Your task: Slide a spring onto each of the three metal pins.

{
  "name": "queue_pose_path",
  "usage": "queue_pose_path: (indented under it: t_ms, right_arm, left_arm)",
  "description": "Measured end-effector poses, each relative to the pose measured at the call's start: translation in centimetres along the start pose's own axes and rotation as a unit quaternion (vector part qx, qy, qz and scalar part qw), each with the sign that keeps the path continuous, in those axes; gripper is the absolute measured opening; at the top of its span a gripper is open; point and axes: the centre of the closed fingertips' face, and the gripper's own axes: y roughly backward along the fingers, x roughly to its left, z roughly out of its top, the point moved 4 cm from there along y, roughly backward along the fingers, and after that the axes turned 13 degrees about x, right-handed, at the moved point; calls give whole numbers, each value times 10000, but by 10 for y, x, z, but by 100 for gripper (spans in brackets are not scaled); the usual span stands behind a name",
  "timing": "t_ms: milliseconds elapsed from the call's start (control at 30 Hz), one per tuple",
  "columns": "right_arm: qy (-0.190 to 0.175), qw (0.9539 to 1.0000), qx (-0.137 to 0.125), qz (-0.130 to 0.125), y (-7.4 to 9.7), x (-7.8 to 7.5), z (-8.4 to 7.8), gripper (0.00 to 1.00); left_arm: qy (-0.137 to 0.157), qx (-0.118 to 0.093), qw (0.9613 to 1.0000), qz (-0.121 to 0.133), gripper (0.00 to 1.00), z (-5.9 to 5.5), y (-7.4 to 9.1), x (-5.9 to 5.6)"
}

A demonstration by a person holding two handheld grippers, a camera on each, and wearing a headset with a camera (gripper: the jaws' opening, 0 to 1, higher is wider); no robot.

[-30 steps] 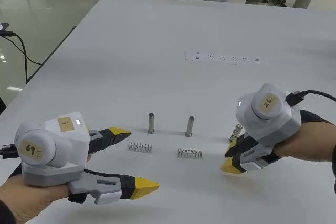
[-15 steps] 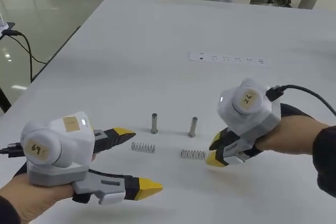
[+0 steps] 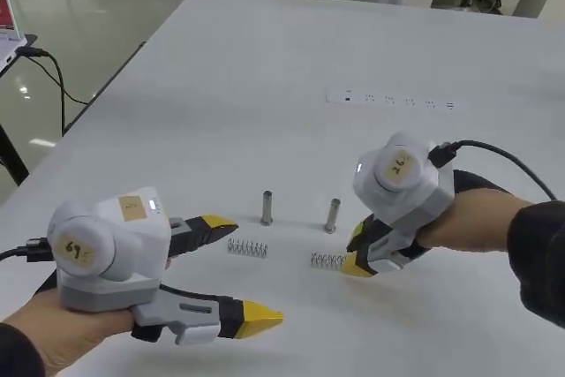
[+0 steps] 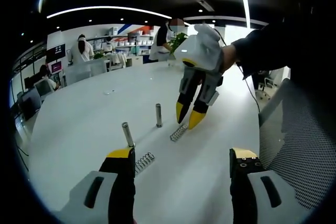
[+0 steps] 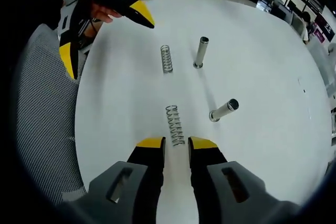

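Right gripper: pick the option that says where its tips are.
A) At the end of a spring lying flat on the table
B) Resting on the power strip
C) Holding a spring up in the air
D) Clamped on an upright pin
A: in the right gripper view, the right gripper has its yellow tips on either side of the near end of a spring that lies flat on the table.

two metal pins [image 3: 267, 207] [image 3: 332, 215], two springs [image 3: 247, 248] [image 3: 325, 260], one power strip [image 3: 388, 99].
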Motion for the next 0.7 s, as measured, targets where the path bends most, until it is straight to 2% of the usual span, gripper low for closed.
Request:
queue_pose_path:
  t_ms: [400, 700]
  right_arm:
    - [139, 9996, 205, 114, -12, 2, 0, 18]
    - [380, 9989, 261, 37, -11, 3, 1, 14]
  left_arm:
    - [27, 18, 10000, -13, 71, -1, 1, 0]
    - [19, 20, 10000, -40, 70, -1, -1, -1]
